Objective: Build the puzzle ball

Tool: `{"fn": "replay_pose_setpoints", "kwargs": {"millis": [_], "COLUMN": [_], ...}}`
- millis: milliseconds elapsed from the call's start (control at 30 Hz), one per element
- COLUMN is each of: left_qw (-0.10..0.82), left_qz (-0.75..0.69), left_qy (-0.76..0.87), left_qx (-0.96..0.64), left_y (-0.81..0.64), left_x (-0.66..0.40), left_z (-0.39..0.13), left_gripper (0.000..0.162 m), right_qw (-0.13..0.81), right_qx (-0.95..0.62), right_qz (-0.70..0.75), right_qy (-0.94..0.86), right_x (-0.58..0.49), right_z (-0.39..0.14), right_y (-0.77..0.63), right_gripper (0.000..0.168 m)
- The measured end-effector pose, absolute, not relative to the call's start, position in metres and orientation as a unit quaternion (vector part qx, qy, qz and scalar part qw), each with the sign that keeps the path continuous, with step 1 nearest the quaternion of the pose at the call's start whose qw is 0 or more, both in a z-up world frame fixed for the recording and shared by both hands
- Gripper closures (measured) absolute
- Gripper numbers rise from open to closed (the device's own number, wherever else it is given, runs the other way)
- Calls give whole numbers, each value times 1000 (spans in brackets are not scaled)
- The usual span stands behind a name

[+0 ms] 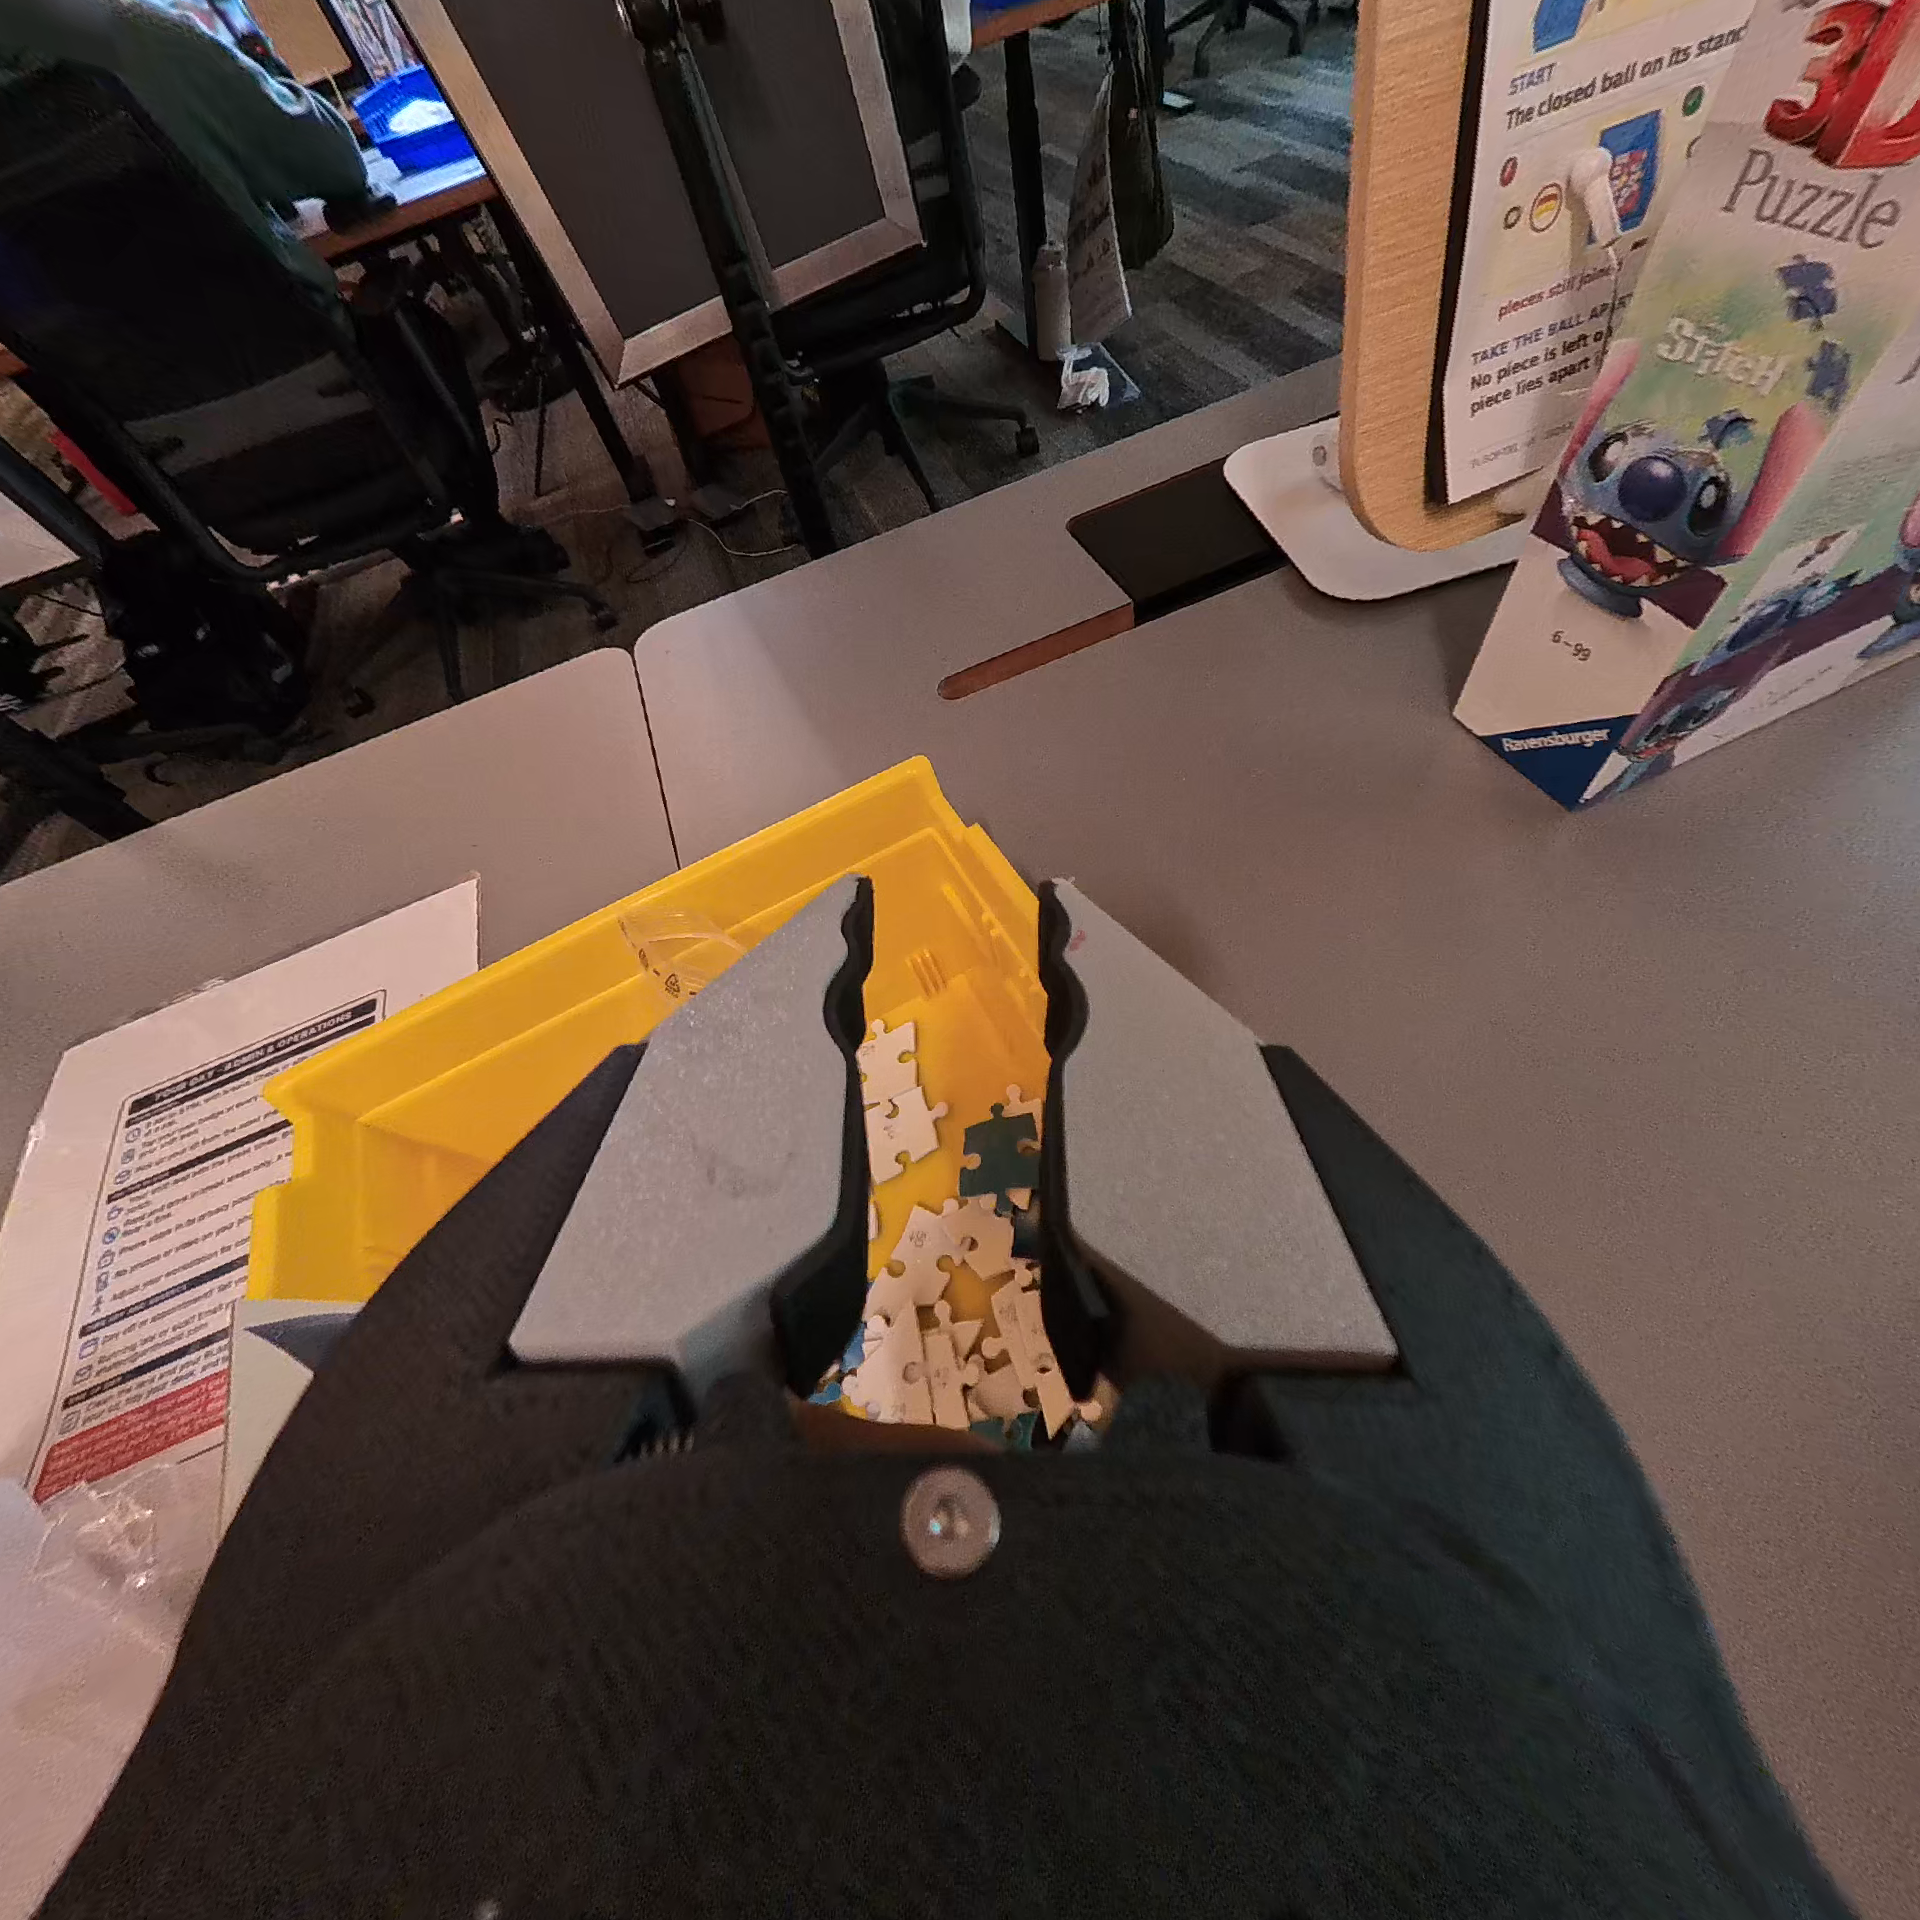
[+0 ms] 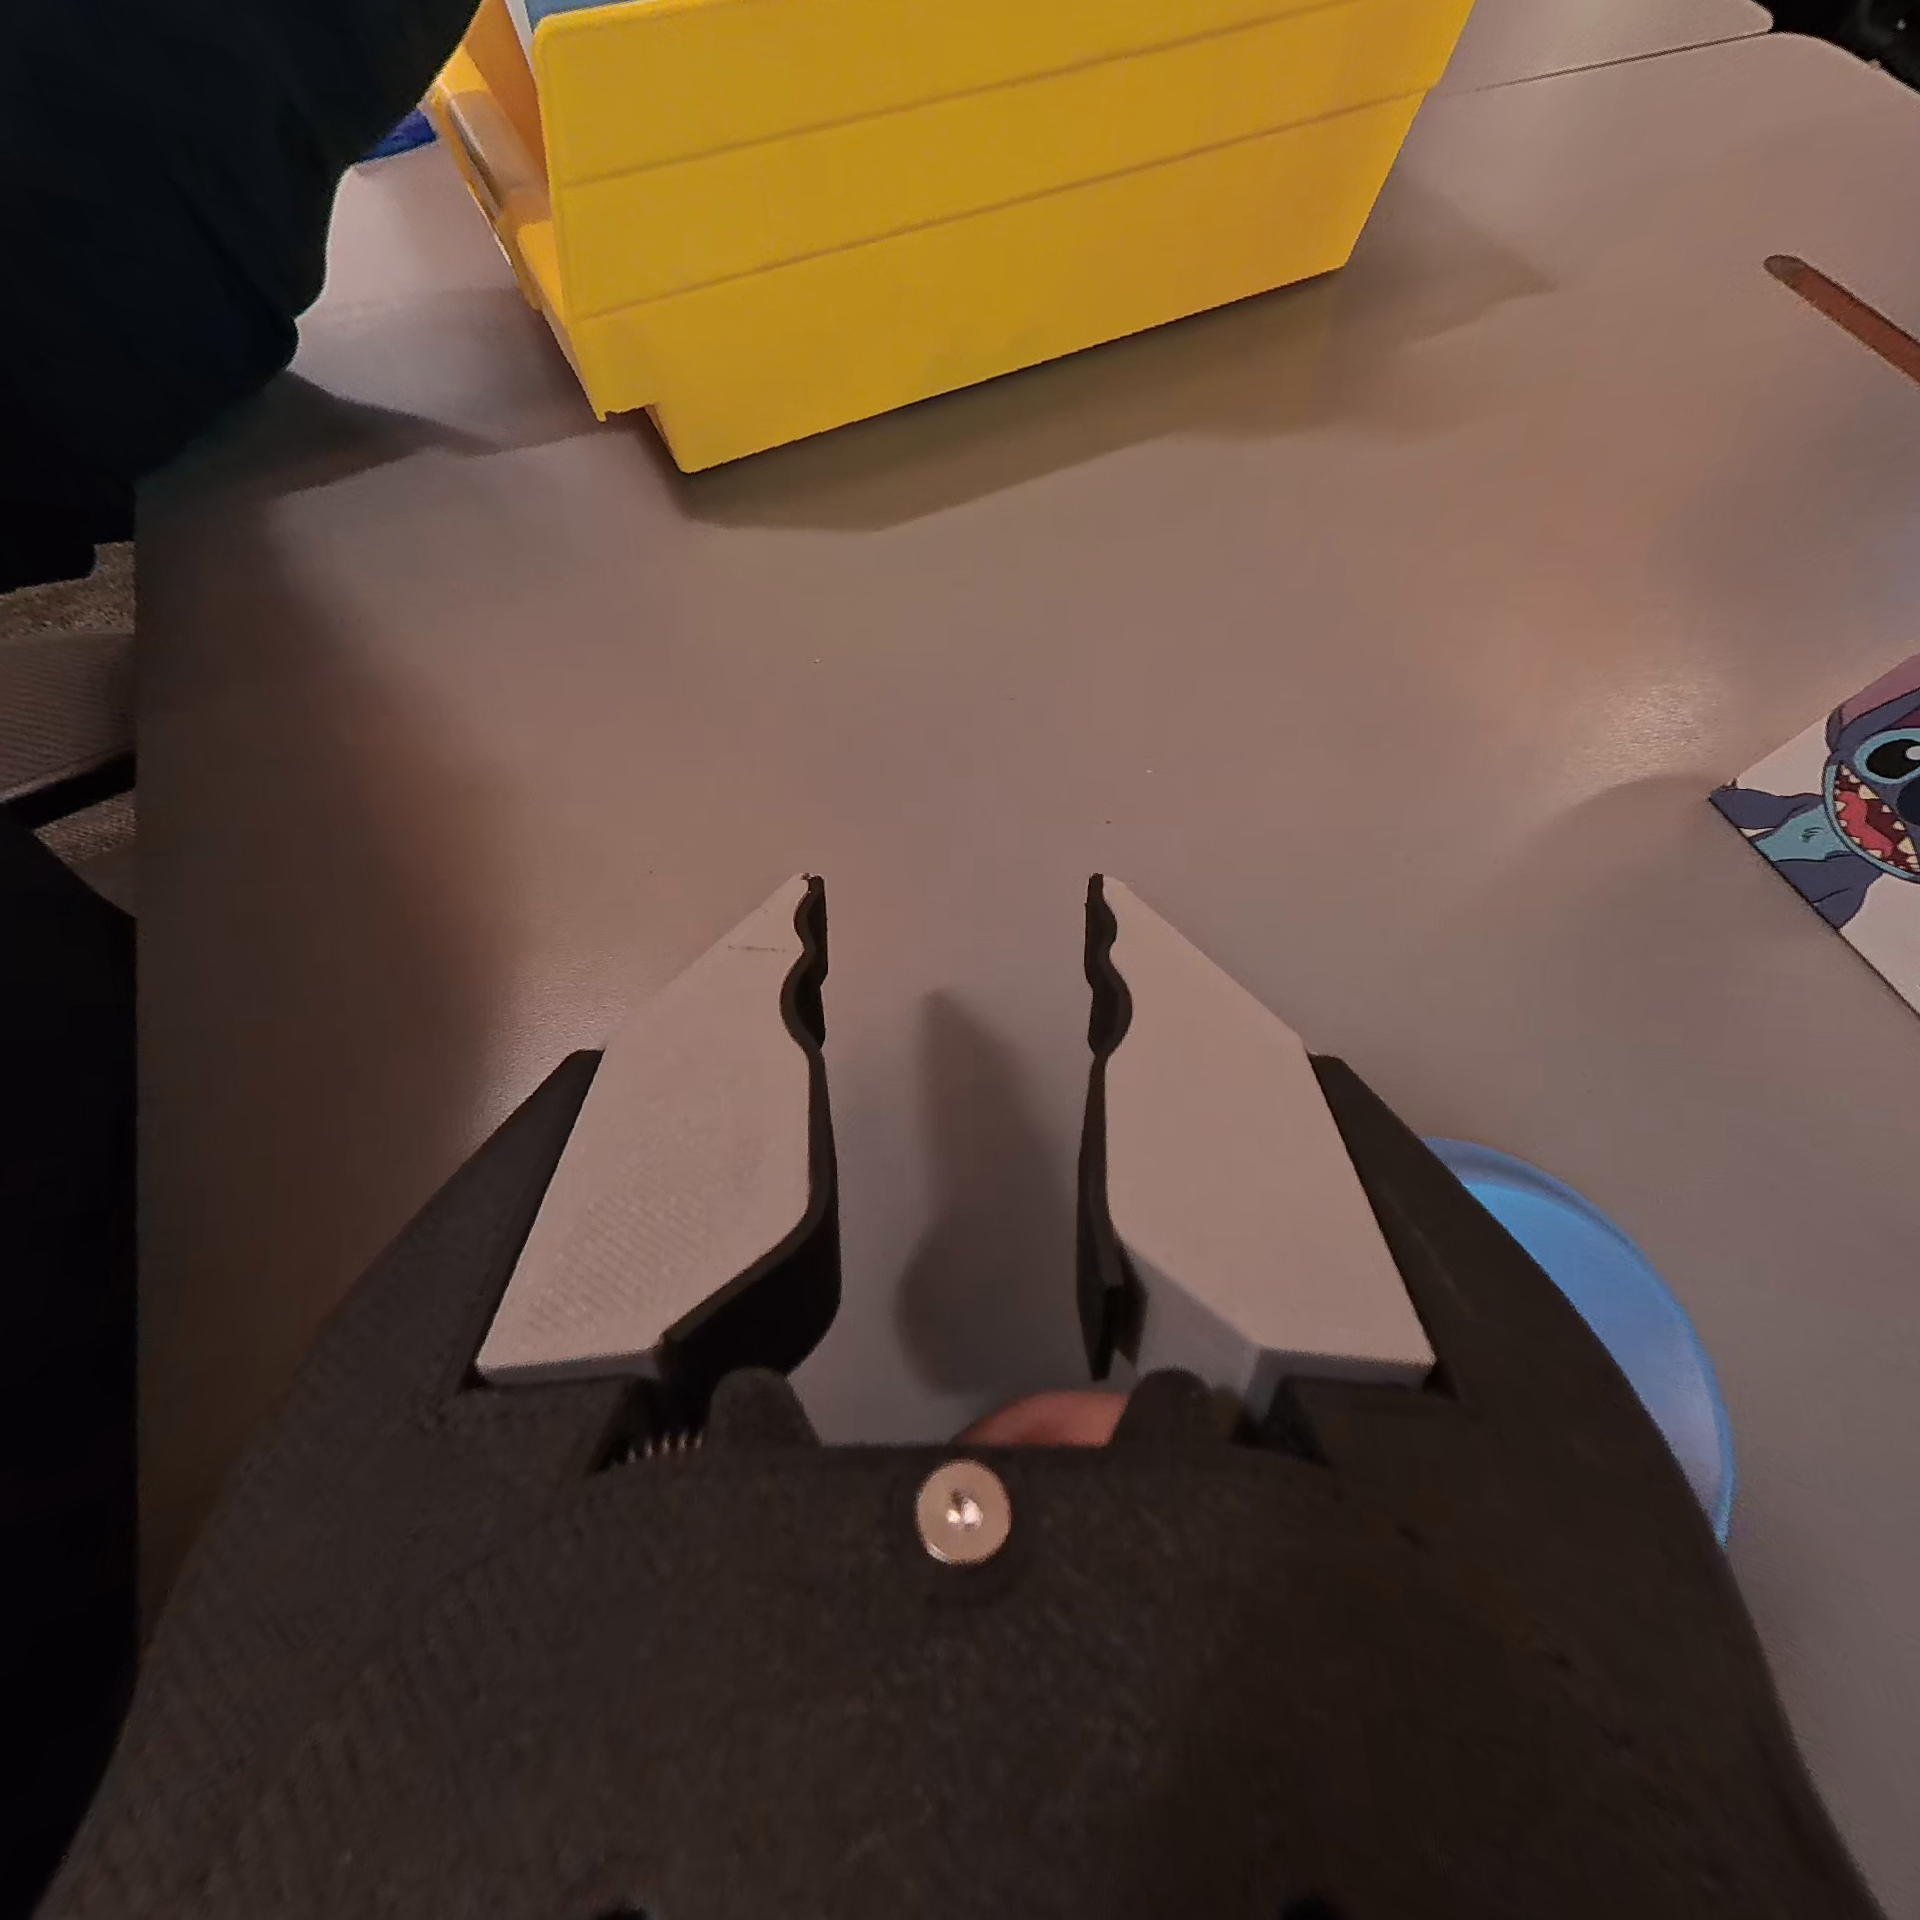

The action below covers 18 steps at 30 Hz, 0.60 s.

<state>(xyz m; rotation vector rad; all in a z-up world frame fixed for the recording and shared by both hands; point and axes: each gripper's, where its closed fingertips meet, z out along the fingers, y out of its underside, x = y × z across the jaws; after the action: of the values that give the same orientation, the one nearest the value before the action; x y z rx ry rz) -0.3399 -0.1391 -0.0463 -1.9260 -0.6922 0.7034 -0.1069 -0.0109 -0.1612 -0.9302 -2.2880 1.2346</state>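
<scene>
A yellow bin sits on the grey table and holds several loose puzzle pieces, mostly white side up, one teal. My left gripper hovers over the bin, open and empty, fingers pointing down into it. In the right wrist view the same yellow bin stands at the far side of the table. My right gripper is open and empty above bare table, well short of the bin. A blue rounded part shows under its right finger.
The puzzle box stands at the right rear, with a wooden board holding an instruction sheet behind it. A printed sheet lies left of the bin. A picture card lies at the right edge. A dark sleeve is at upper left. One gripper's finger ends stand about 30 centimeters off the other's.
</scene>
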Motion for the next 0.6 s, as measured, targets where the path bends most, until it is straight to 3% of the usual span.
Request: {"fn": "replay_pose_setpoints", "kwargs": {"millis": [600], "left_qw": [467], "left_qz": [281], "left_qy": [-282], "left_qx": [-789], "left_y": [-137], "left_x": [-340], "left_z": [-51], "left_gripper": [133], "right_qw": [192], "right_qx": [-331], "right_qz": [438], "right_qy": [-814], "right_x": [-107], "right_z": [-161], "right_y": [-11], "right_gripper": [122]}}
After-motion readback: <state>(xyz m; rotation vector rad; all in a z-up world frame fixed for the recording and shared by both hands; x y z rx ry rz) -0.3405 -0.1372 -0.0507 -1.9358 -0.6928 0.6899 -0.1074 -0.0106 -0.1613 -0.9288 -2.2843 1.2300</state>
